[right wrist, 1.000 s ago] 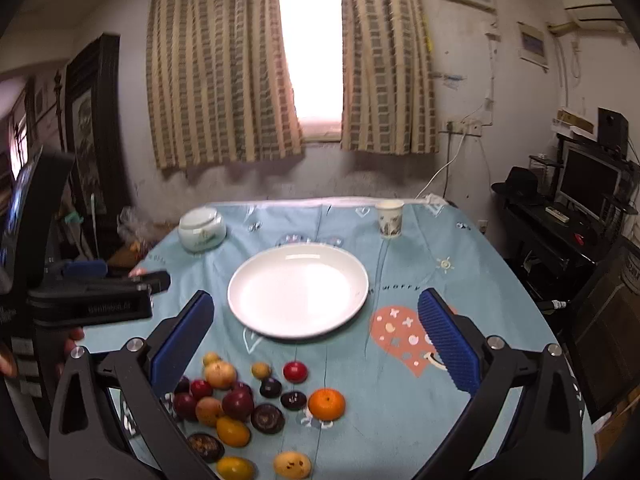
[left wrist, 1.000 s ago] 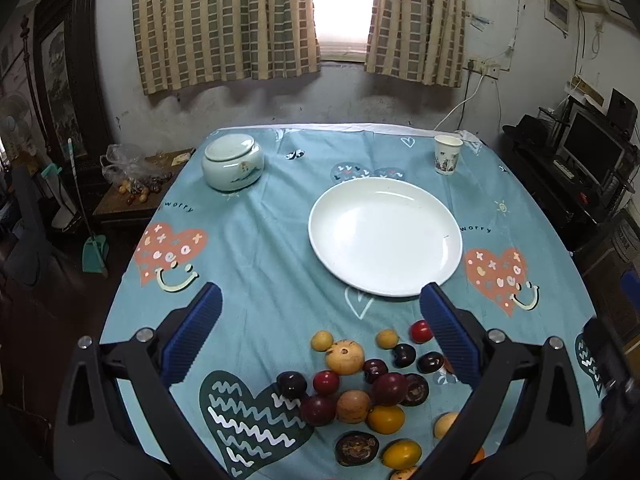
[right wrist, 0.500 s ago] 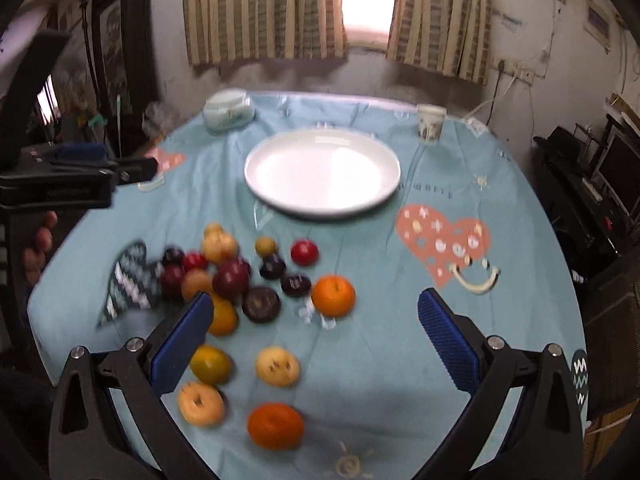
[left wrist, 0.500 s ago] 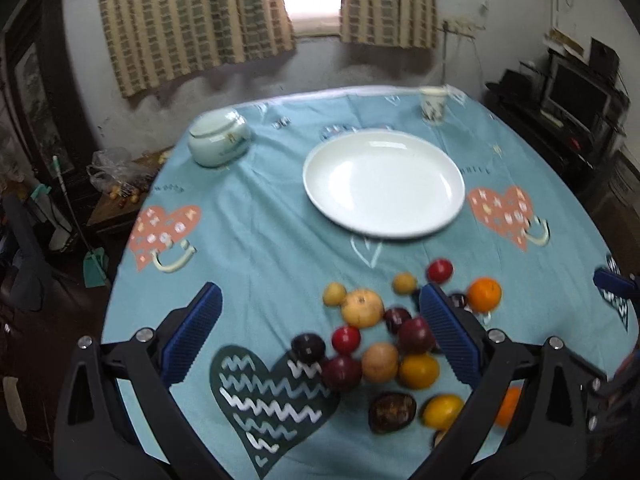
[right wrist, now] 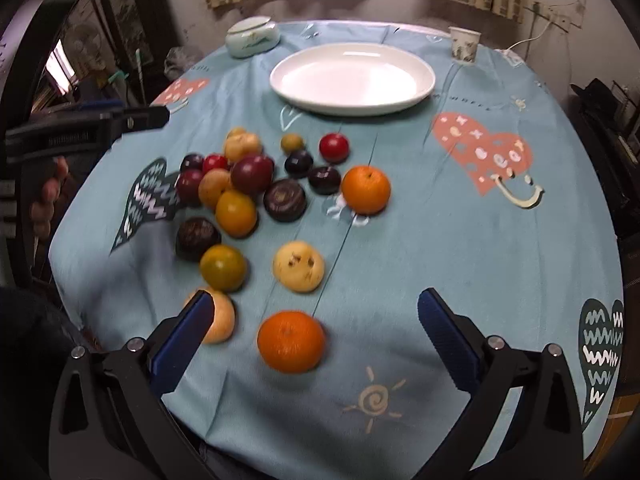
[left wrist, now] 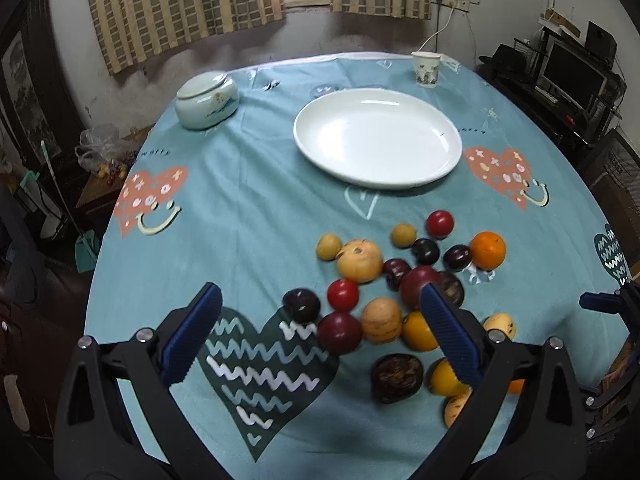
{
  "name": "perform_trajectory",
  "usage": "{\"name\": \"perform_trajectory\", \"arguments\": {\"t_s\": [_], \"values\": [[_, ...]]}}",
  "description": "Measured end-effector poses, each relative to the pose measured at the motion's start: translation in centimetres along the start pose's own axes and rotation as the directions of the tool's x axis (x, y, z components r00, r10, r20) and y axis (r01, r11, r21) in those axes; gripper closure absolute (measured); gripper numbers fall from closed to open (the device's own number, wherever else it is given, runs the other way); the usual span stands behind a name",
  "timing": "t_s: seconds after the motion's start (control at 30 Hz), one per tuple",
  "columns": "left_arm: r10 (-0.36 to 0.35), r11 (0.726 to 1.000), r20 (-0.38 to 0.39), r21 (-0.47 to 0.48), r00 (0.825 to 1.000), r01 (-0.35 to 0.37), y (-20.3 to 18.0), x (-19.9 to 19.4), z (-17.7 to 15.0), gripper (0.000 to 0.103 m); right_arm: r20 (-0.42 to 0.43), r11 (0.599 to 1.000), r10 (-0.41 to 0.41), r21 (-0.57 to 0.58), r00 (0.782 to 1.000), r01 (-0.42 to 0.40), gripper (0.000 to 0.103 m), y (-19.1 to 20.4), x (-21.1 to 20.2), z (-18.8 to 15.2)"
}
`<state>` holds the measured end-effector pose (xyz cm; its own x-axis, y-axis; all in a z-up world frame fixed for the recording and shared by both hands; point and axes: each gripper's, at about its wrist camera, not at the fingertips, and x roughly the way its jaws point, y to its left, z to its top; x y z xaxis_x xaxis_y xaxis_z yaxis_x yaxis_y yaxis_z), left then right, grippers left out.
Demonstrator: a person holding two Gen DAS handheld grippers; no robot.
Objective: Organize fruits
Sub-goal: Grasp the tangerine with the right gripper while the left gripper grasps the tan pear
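We hover over the fruits [left wrist: 384,292], a mixed heap of oranges, dark plums and red ones (some blurred), just beyond our left gripper [left wrist: 320,328], fingers spread and empty. Our right gripper [right wrist: 312,332] gapes too, an orange [right wrist: 291,341] between its fingers.

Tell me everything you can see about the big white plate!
The white plate is wide, round and shallow with a low raised rim. It looks like glossy ceramic, with window light shining on it. Nothing lies in it. It sits flat on the blue tablecloth, beyond the pile of fruit and apart from it. A lidded jar and a paper cup stand farther back, not touching it. Neither tool touches it.
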<state>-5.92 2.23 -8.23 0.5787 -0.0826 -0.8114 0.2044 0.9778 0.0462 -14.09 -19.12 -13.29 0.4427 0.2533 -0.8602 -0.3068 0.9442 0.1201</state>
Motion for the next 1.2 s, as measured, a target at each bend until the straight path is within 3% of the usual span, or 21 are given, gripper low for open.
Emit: {"name": "perform_trajectory", "arguments": {"t_s": [0.1, 0.2, 0.33, 0.5, 0.6, 0.7, 0.97, 1.07, 1.13, 1.17, 1.2], "values": [[-0.031, 1.000, -0.025, -0.007, 0.999, 0.031, 0.5, 0.2, -1.2, 0.002, -0.063, 1.000, 0.017, -0.011, 0.998, -0.018, 0.008, -0.1, 1.0, -0.7], [-0.099, 0.993, -0.059, 0.056, 0.993, 0.102, -0.6, -0.1, -2.8, 0.002, -0.104, 0.999, 0.021, -0.022, 0.994, -0.023, 0.014, 0.2, 2.0, -1.3], [-0.190, 0.966, -0.117, 0.157, 0.975, 0.207, -3.2, -0.6, -4.9, 0.002, -0.151, 0.999, 0.034, -0.008, 0.988, -0.036, 0.025, 0.3, 3.7, -1.7], [-0.259, 0.937, -0.186, 0.192, 0.948, 0.293, -5.8, -0.1, -6.8, 0.002, -0.181, 0.997, 0.082, 0.000, 0.980, -0.083, 0.035, 0.2, 5.2, -1.9], [-0.271, 0.931, -0.238, 0.181, 0.933, 0.317, -6.8, 0.7, -7.5, 0.002, -0.191, 0.988, 0.137, -0.046, 0.972, -0.148, 0.057, 0.8, 5.2, -1.8], [-0.292, 0.929, -0.274, 0.146, 0.916, 0.340, -7.6, 1.5, -8.1, 0.002, -0.193, 0.986, 0.137, -0.065, 0.972, -0.152, 0.058, 0.7, 4.9, -1.9], [-0.272, 0.942, -0.332, 0.102, 0.903, 0.321, -9.7, 3.7, -8.9, 0.004, -0.175, 0.988, 0.148, -0.015, 0.973, -0.153, 0.058, -2.2, 3.3, -2.8], [-0.249, 0.954, -0.361, 0.066, 0.899, 0.291, -10.0, 5.1, -9.1, 0.012, -0.170, 0.987, 0.152, -0.025, 0.974, -0.159, 0.058, -2.7, 2.8, -3.0], [-0.237, 0.960, -0.388, 0.049, 0.891, 0.277, -10.2, 5.6, -9.3, 0.030, -0.173, 0.986, 0.156, -0.030, 0.973, -0.163, 0.058, -2.8, 2.7, -3.1], [-0.232, 0.961, -0.379, 0.052, 0.896, 0.271, -10.3, 5.5, -9.3, 0.033, -0.174, 0.985, 0.159, -0.033, 0.972, -0.167, 0.058, -3.0, 2.6, -3.2], [-0.252, 0.956, -0.378, 0.045, 0.891, 0.290, -10.3, 5.5, -9.3, 0.051, -0.175, 0.985, 0.161, -0.035, 0.971, -0.169, 0.058, -3.2, 2.6, -3.1]]}}
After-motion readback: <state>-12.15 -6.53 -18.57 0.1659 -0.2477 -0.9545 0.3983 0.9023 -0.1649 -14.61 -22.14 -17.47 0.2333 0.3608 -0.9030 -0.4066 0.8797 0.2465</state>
